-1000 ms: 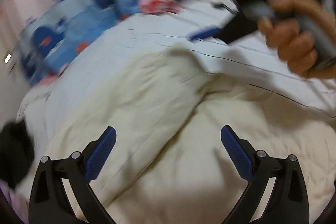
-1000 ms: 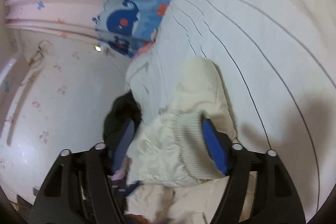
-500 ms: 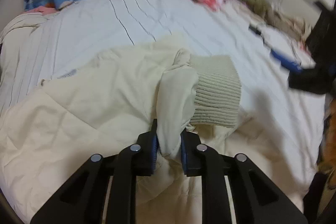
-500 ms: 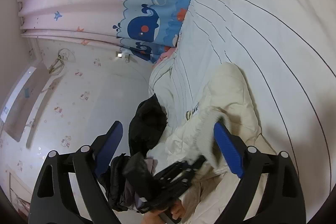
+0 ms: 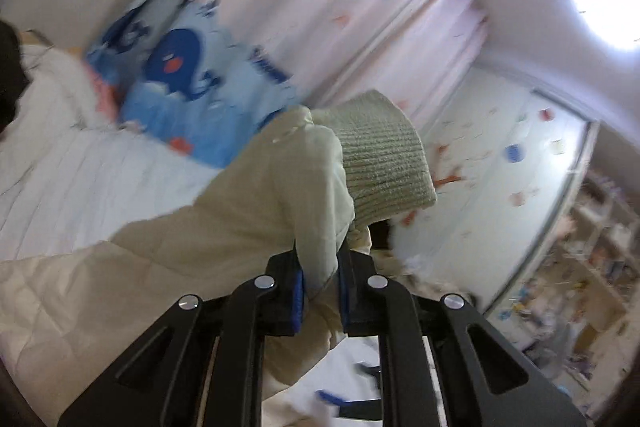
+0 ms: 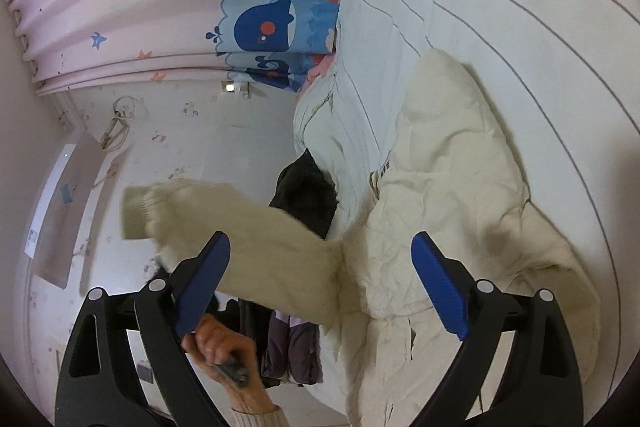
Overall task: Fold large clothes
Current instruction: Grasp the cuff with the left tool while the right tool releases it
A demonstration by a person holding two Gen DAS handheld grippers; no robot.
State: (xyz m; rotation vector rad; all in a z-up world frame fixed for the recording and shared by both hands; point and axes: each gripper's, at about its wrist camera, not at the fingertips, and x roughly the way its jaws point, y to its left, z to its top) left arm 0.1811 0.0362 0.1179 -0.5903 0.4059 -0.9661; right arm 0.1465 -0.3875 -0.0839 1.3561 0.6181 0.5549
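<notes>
The cream quilted jacket (image 6: 452,187) lies crumpled on the white striped bed (image 6: 500,7). Its sleeve (image 5: 280,195), ending in a ribbed knit cuff (image 5: 380,155) (at twelve o'clock of the fingers), is pinched in the left claw (image 5: 320,291), which has lifted it off the bed since a second ago. The right claw (image 6: 320,287) is opening, nothing pressed between its blue pads (image 6: 438,287).

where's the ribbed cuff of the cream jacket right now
In the left wrist view the cuff sits just above centre, lifted off the bed, its sleeve pinched in the left claw, before the pink curtain.
</notes>
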